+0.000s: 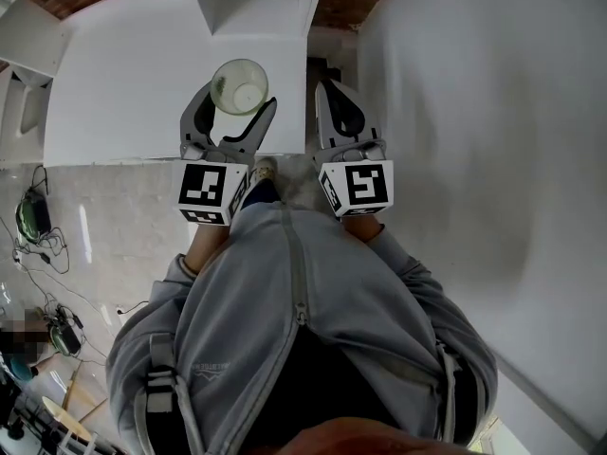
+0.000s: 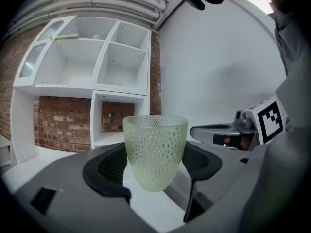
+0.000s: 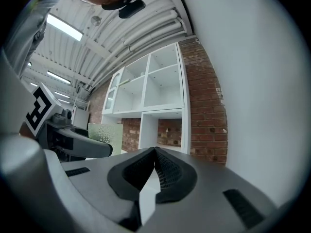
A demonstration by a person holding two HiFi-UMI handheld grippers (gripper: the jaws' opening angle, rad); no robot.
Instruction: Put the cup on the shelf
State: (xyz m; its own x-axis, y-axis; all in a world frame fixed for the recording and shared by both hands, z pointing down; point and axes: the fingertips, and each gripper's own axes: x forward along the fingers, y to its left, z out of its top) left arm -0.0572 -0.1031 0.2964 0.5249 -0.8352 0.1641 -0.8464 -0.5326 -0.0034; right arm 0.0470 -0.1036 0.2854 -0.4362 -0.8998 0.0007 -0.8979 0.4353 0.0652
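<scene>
Head view shows the green cup standing upright in the left gripper, whose jaws squeeze its sides, up in the air in front of the white shelf. The right gripper is just beside it, its jaws pressed together. Both grippers point level at the shelf, side by side, out from the person's grey jacket.

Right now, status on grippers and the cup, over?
Left gripper shut on cup, upright. Right gripper shut, empty. Shelf ahead, cup not yet on it. Nothing seen in the way.
</scene>
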